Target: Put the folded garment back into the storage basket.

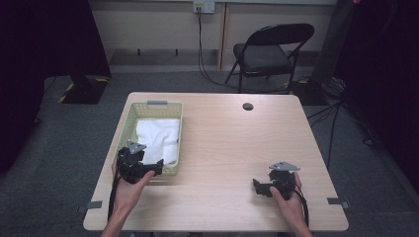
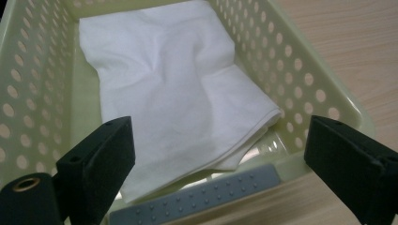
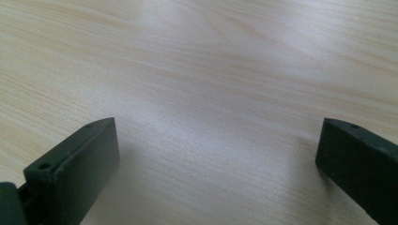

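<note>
Grey-handled basket (image 1: 131, 114) lengthwise, pointing away

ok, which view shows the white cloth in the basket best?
Left gripper view: the white cloth shows close up, with its folds and edges, lying in the basket. The high view shows it small. The right gripper view shows bare table.
</note>
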A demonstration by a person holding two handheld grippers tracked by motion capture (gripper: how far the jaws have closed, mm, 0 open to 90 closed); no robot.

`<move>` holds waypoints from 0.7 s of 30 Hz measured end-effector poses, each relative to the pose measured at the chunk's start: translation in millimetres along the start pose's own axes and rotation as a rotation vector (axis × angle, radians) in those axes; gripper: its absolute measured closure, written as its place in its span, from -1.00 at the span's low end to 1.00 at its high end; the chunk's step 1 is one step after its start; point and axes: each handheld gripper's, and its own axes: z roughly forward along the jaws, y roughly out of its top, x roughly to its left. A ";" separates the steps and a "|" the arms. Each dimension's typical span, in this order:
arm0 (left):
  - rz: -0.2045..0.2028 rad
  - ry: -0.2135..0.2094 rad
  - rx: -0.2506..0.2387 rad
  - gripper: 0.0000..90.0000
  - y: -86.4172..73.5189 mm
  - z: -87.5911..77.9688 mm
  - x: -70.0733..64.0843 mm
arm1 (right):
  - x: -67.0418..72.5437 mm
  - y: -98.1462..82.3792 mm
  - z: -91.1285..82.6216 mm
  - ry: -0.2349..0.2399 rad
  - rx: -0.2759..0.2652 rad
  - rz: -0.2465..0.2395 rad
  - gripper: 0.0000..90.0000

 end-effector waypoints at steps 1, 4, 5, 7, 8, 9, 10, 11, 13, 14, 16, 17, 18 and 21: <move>-0.011 -0.001 -0.003 -0.81 -1.4 -1.9 0.4 | 0.0 0.0 0.0 0.000 0.000 0.000 -1.00; -0.027 0.004 0.003 -0.82 -6.8 -6.8 2.0 | 0.0 0.0 0.0 0.000 0.000 0.000 -1.00; -0.023 0.003 0.006 -0.81 -8.7 -8.2 2.0 | 0.0 0.0 0.0 0.000 0.000 0.000 -1.00; -0.015 0.012 0.004 -0.81 -12.2 -11.4 2.0 | 0.0 0.0 0.0 0.000 0.000 0.000 -1.00; -0.005 0.015 -0.002 -0.79 -13.6 -13.7 1.8 | 0.0 0.0 0.0 0.000 0.000 0.000 -1.00; -0.002 0.024 -0.006 -0.79 -14.5 -16.3 1.4 | 0.0 0.0 0.0 0.000 0.000 0.000 -1.00; -0.009 0.020 -0.008 -0.81 -15.7 -19.4 1.1 | 0.0 0.0 0.0 0.000 0.000 0.000 -1.00; -0.007 0.014 -0.016 -0.82 -16.8 -21.4 0.7 | 0.0 0.0 0.0 0.000 0.000 0.000 -1.00; 0.004 0.022 -0.025 -0.82 -19.8 -25.4 -1.4 | 0.0 0.0 0.0 0.000 0.000 0.000 -1.00; 0.006 0.017 -0.022 -0.82 -21.2 -26.6 -2.2 | 0.0 0.0 0.0 0.000 0.000 0.000 -1.00; 0.016 0.015 -0.019 -0.82 -24.7 -28.9 -4.6 | 0.1 0.0 0.0 -0.001 0.000 0.001 -1.00; 0.019 0.017 -0.021 -0.82 -26.0 -29.8 -5.5 | 0.1 0.0 0.0 -0.001 0.000 0.001 -1.00; 0.023 0.013 -0.023 -0.82 -27.6 -30.8 -6.7 | 0.1 0.0 0.0 -0.001 0.000 0.001 -1.00; 0.043 0.015 -0.018 -0.82 -32.6 -31.5 -10.9 | 0.1 0.0 0.0 -0.001 0.000 0.001 -1.00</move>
